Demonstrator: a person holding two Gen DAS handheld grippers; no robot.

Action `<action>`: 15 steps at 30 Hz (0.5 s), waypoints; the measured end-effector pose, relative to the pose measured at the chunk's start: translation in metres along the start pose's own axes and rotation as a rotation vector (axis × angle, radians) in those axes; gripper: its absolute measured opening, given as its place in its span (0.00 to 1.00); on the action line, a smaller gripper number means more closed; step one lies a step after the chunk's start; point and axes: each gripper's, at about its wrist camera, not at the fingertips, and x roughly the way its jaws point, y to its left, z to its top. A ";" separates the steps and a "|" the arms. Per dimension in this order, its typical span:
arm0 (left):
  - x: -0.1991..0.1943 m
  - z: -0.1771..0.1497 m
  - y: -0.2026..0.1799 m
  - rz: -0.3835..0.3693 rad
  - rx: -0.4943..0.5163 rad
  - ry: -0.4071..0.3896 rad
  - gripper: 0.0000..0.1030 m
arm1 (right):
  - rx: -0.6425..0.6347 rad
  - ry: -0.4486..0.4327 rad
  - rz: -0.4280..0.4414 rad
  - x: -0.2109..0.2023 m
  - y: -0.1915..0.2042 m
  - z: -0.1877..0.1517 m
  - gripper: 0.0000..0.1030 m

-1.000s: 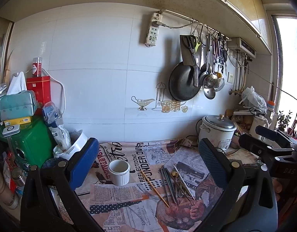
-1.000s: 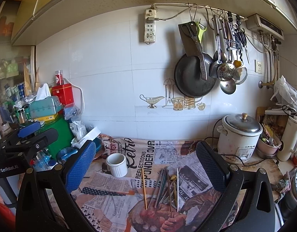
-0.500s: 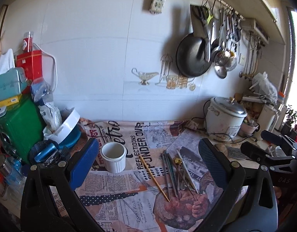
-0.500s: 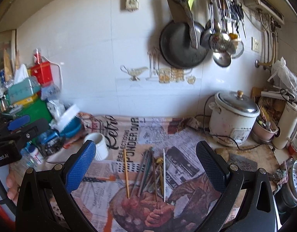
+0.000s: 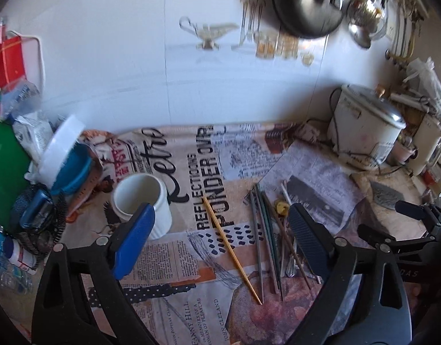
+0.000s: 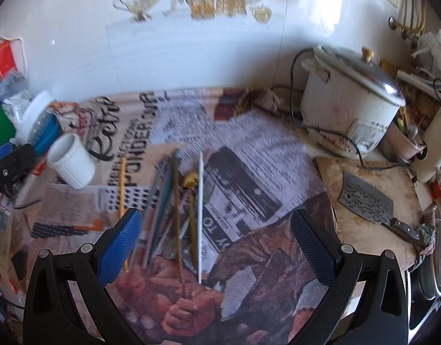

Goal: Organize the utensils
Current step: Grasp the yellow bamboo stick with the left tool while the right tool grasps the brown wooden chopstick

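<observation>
Left tongs (image 5: 220,235) spread wide but closing, nothing between the blue pads, poised above the newspaper-print cloth on the counter (image 5: 174,261) with one pad overlapping the rim of the white ribbed ceramic cup (image 5: 143,204) in view. Right tongs (image 6: 216,244) spread wide too, empty, hanging over the loose heap of chopsticks and slim metal utensils (image 6: 174,201) — apart from it, not touching. Heap lying in the middle of the cloth: grey and green sticks bunched together, a white stick (image 6: 200,215) along one edge, a yellow-knobbed piece among them, and a single pale bamboo chopstick (image 5: 232,247) just beside the bunch on the cup's side. Cup standing upright and apparently empty, near the heap. Judged as the approach step, with sorting not yet begun. Next move likely calls for lowering onto one stick — the lone bamboo one looks easiest — pinching near its middle, then tilting it upright into the cup. Risk of thin sticks rolling or several being caught at once. Cleaver on the wooden board (image 6: 367,198) well clear.
</observation>
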 end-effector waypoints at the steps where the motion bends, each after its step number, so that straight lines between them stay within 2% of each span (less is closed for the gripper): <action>1: 0.012 -0.001 0.000 0.002 -0.005 0.030 0.89 | 0.002 0.023 -0.004 0.010 -0.004 0.001 0.98; 8: 0.098 -0.019 -0.001 0.015 -0.045 0.252 0.87 | 0.032 0.139 0.030 0.063 -0.021 0.005 0.98; 11: 0.128 -0.027 -0.002 0.013 -0.055 0.323 0.79 | 0.037 0.170 0.058 0.081 -0.022 0.009 0.96; 13: 0.145 -0.032 -0.001 0.012 -0.072 0.371 0.69 | 0.050 0.197 0.094 0.092 -0.020 0.011 0.92; 15: 0.158 -0.036 0.003 0.010 -0.100 0.402 0.65 | 0.062 0.229 0.138 0.104 -0.017 0.013 0.85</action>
